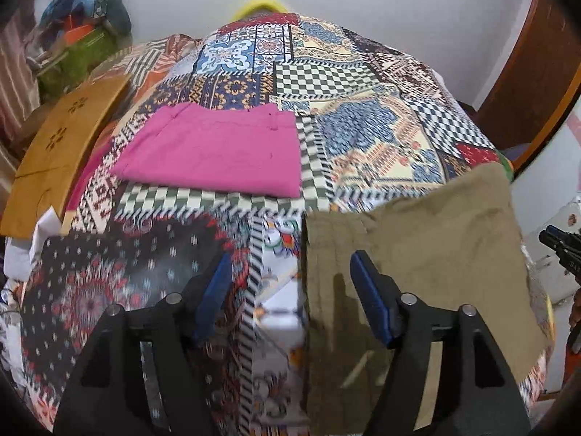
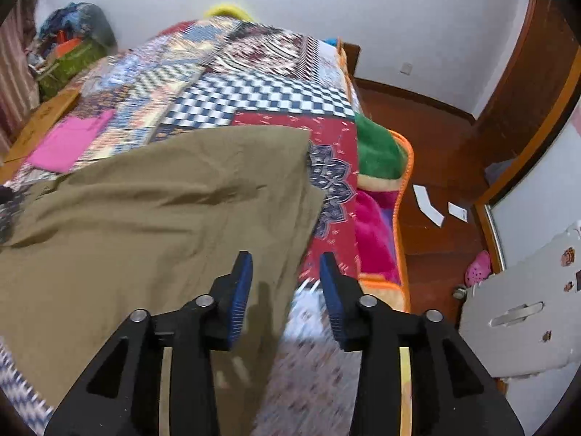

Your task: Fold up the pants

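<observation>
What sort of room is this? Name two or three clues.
Most likely a bedroom: a bed under a patchwork quilt, folded pink pants and khaki pants on it, and a wooden door.

Left wrist view: close above patchwork-patterned bedspread [image 1: 326, 83], tilted steeply down, facing far white wall [image 1: 363, 0]. Right wrist view: same tilt, nearer bed's right edge, brown wooden floor [image 2: 435, 152] visible. Shared: flat olive-khaki cloth pants [image 1: 435, 247], folded pink garment [image 2: 69, 141], bedspread.

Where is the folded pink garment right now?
The folded pink garment lies flat on the patchwork bedspread, left of centre in the left wrist view, beside the tan wooden board and beyond the khaki pants.
</observation>
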Action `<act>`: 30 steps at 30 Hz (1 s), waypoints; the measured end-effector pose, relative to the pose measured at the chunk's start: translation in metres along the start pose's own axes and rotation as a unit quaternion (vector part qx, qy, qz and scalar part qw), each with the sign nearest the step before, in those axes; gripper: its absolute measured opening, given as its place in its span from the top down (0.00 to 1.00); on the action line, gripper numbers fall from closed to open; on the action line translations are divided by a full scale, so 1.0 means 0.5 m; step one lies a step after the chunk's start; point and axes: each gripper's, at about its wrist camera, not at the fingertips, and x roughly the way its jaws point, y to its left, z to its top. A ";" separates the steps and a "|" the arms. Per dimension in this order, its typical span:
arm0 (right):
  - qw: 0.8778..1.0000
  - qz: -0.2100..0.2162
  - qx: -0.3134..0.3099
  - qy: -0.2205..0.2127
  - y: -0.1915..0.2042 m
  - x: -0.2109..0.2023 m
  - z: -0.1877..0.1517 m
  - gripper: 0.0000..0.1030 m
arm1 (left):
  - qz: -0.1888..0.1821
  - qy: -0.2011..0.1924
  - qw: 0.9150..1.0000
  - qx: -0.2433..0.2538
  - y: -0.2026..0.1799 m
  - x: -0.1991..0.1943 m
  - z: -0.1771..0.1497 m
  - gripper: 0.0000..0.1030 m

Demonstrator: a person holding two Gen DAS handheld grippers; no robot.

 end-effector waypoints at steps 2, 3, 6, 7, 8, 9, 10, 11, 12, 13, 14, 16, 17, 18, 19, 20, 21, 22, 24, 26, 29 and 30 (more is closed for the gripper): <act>1.000 0.025 0.000 -0.002 0.024 -0.019 -0.012 0.60 | -0.009 0.007 1.000 0.003 -0.007 -0.010 -0.020 0.34; 0.999 0.043 0.003 0.002 0.036 -0.022 -0.019 0.59 | -0.012 0.010 1.000 0.006 -0.012 -0.012 -0.028 0.32; 0.995 0.096 0.000 0.027 0.084 -0.011 -0.043 0.59 | -0.026 0.024 0.999 0.013 -0.035 -0.007 -0.057 0.32; 0.994 0.104 -0.008 0.037 0.100 -0.003 -0.054 0.59 | -0.033 0.029 0.999 0.016 -0.045 -0.003 -0.066 0.32; 0.993 0.107 -0.018 0.050 0.120 0.007 -0.068 0.59 | -0.036 0.034 0.999 0.020 -0.053 0.001 -0.071 0.32; 0.992 0.109 -0.026 0.061 0.132 0.016 -0.079 0.59 | -0.035 0.036 0.998 0.025 -0.059 0.005 -0.075 0.32; 0.991 0.108 -0.034 0.073 0.143 0.027 -0.095 0.59 | -0.030 0.035 0.998 0.031 -0.065 0.010 -0.078 0.32; 0.991 0.102 -0.038 0.076 0.147 0.032 -0.109 0.59 | -0.018 0.032 0.998 0.041 -0.072 0.017 -0.080 0.31; 0.991 0.101 -0.037 0.074 0.142 0.030 -0.118 0.59 | -0.006 0.030 0.998 0.048 -0.074 0.024 -0.082 0.29; 0.991 0.103 -0.033 0.078 0.137 0.029 -0.124 0.59 | 0.008 0.028 0.998 0.053 -0.074 0.034 -0.083 0.20; 0.990 0.108 -0.026 0.086 0.126 0.029 -0.129 0.59 | 0.013 0.027 0.998 0.053 -0.071 0.043 -0.086 0.17; 0.989 0.110 -0.019 0.095 0.111 0.028 -0.141 0.59 | 0.006 0.028 0.999 0.043 -0.059 0.052 -0.089 0.13; 0.989 0.109 -0.018 0.097 0.104 0.026 -0.147 0.59 | -0.002 0.031 0.999 0.036 -0.052 0.052 -0.088 0.13; 0.989 0.107 -0.017 0.097 0.100 0.020 -0.153 0.58 | -0.010 0.034 0.999 0.030 -0.047 0.047 -0.085 0.14; 0.989 0.106 -0.015 0.097 0.093 0.017 -0.155 0.58 | -0.015 0.033 0.999 0.029 -0.045 0.041 -0.081 0.15; 0.989 0.106 -0.009 0.098 0.088 0.012 -0.153 0.57 | -0.017 0.029 0.999 0.031 -0.045 0.033 -0.074 0.16; 0.989 0.109 -0.002 0.100 0.084 0.011 -0.152 0.57 | -0.019 0.019 0.999 0.036 -0.046 0.018 -0.062 0.16; 0.989 0.110 0.005 0.103 0.082 0.009 -0.146 0.57 | -0.019 0.012 0.999 0.040 -0.049 0.010 -0.052 0.16; 0.990 0.105 0.006 0.099 0.081 0.003 -0.135 0.57 | -0.007 -0.012 0.999 0.052 -0.056 -0.011 -0.017 0.16; 0.992 0.093 0.000 0.082 0.087 -0.009 -0.117 0.57 | -0.001 -0.026 0.998 0.064 -0.064 -0.016 0.019 0.16; 0.993 0.103 0.002 0.056 0.096 -0.022 -0.084 0.54 | -0.007 -0.025 0.997 0.079 -0.079 0.009 0.066 0.16; 0.993 0.108 0.006 0.047 0.100 -0.024 -0.072 0.54 | -0.012 -0.016 0.996 0.088 -0.088 0.029 0.080 0.18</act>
